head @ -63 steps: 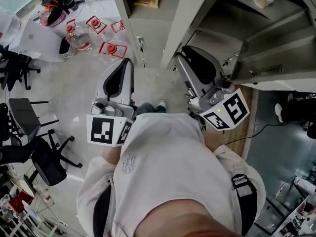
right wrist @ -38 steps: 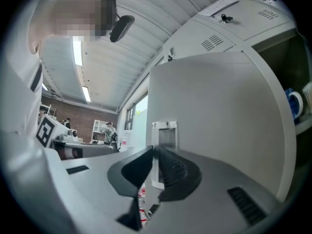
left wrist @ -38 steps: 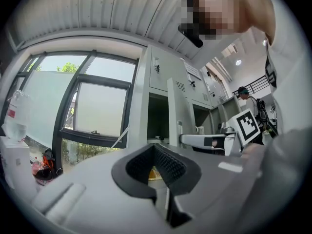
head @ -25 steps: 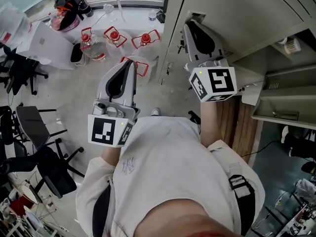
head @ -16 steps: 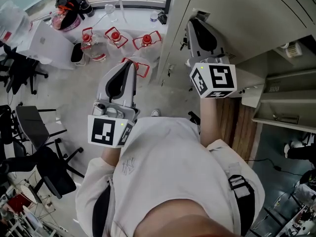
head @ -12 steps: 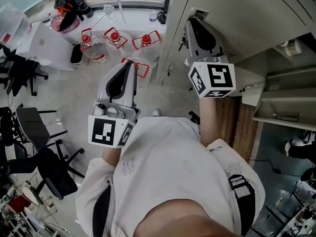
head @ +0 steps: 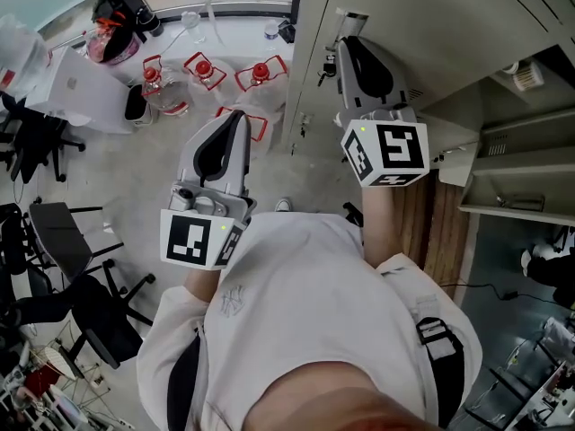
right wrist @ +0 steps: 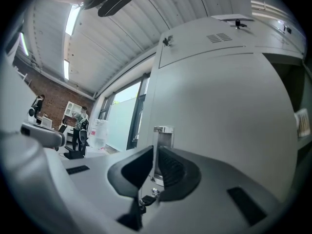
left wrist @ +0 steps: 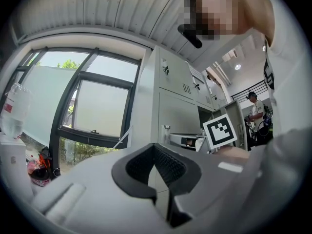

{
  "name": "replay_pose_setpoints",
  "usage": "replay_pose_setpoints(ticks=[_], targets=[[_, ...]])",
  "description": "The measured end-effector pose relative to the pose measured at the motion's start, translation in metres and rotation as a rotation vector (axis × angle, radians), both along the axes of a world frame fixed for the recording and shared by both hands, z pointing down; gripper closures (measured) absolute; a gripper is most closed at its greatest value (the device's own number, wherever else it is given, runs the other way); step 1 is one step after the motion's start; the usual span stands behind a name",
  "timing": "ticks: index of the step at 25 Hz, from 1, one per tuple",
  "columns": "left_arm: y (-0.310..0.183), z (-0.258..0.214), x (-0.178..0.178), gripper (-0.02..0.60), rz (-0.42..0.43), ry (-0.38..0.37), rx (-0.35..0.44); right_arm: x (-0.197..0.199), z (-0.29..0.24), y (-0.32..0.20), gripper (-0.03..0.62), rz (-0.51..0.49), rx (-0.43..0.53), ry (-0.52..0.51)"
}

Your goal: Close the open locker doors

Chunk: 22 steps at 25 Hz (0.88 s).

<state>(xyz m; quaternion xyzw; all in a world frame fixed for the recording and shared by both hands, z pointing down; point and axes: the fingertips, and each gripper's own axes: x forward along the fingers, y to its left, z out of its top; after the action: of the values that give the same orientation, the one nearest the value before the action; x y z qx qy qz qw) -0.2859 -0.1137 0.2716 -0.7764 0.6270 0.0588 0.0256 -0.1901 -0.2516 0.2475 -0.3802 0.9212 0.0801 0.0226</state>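
Note:
The grey locker door point(head: 431, 25) by my right gripper point(head: 344, 45) lies flat against the cabinet front. That gripper's tips sit just below the door's latch plate point(head: 346, 16). In the right gripper view the jaws of the right gripper point(right wrist: 153, 165) are together, with the latch plate point(right wrist: 163, 130) and a hanging key point(right wrist: 147, 197) right behind them. Further right, another locker point(head: 517, 182) stands open, its shelf showing. My left gripper point(head: 235, 115) is shut and holds nothing, pointing toward the window side. The left gripper point(left wrist: 156, 167) is clear of the lockers point(left wrist: 175, 111).
Water jugs with red handles point(head: 202, 70) stand on the floor by the window. A white table point(head: 72, 79) and black office chairs point(head: 81, 285) are at the left. A wooden panel point(head: 437, 232) runs beside the person's right arm. People stand in the distance point(right wrist: 80, 126).
Since 2.5 s ago the locker door that stood open at my right gripper has swung flat against the cabinet, with that gripper risen against it. Over the last second almost nothing has moved.

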Motion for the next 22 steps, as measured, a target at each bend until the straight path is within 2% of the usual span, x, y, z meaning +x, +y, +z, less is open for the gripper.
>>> replay_pose_setpoints(ticks=[5,10,17,22], targets=[[-0.004,0.001,0.021,0.577,0.076,0.0,0.005,0.029,-0.009,0.038,0.562,0.005,-0.002,-0.037],[-0.011,0.007,0.059,0.577,0.177,-0.009,-0.013,0.076,-0.008,0.077,0.579,0.028,-0.022,-0.107],[-0.012,0.005,0.125,0.577,0.29,-0.026,-0.023,0.161,-0.007,0.118,0.582,0.101,-0.024,-0.17],[-0.011,0.001,0.194,0.577,0.392,-0.02,-0.017,0.228,-0.005,0.136,0.582,0.183,-0.029,-0.182]])
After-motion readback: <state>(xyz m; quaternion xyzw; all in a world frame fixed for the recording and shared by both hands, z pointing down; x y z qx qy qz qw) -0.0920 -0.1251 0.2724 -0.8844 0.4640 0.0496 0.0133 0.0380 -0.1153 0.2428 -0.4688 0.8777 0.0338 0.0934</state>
